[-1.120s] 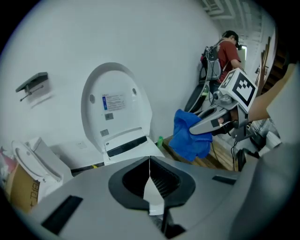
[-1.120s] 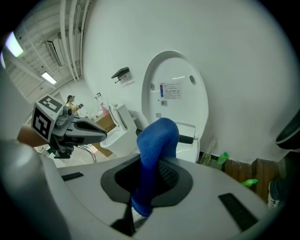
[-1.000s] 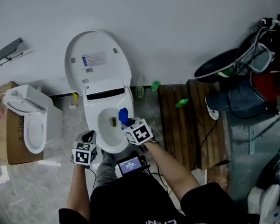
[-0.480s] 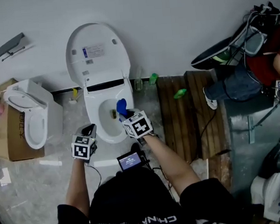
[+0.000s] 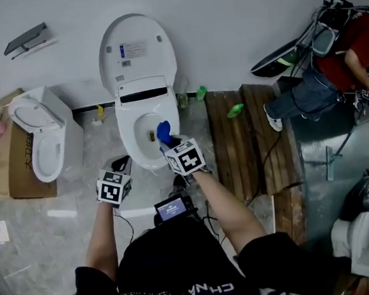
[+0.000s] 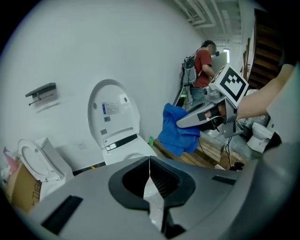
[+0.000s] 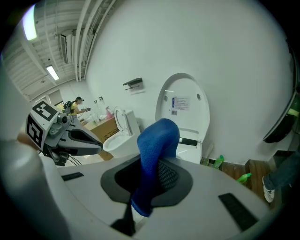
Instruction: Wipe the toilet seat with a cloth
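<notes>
A white toilet stands against the wall with its lid raised, and it also shows in the left gripper view and the right gripper view. My right gripper is shut on a blue cloth that hangs over the right front of the bowl. The cloth fills the right gripper jaws and drapes forward. In the left gripper view the cloth hangs from the right gripper. My left gripper is shut and empty, off the bowl's front left corner.
A second toilet sits on a cardboard box at the left. Wooden planks lie right of the toilet, with green bottles near the wall. A person sits at the far right. A small screen hangs at my chest.
Both grippers have drawn back from the bowl toward me and risen slightly. The blue cloth stays in the right gripper. The left gripper stays shut.
</notes>
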Motion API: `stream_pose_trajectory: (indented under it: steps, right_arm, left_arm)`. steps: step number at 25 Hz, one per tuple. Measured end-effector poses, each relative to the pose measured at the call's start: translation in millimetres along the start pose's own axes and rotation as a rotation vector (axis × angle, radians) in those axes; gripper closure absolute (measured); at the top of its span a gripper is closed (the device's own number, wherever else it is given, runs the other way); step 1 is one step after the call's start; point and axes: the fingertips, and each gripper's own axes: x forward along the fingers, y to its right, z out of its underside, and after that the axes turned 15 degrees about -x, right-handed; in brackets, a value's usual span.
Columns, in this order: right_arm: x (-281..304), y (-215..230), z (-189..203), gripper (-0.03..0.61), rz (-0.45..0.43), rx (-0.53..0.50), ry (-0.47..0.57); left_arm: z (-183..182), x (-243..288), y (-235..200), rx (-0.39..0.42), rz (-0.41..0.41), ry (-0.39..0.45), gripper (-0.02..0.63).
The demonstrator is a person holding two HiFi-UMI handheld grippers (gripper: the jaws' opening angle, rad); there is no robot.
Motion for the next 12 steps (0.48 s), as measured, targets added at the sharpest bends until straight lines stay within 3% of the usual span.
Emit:
stream_pose_trajectory:
  steps: [5, 12]
  right_arm:
    - [-30, -47, 6, 0.529, 0.028, -0.047, 0.014]
    - [-80, -91, 43, 0.529, 0.044, -0.096, -0.027]
  left_arm:
    - [24, -32, 14, 0.027, 0.034, 0.006, 0.601]
    - [50, -57, 44, 0.034, 0.066, 0.004, 0.601]
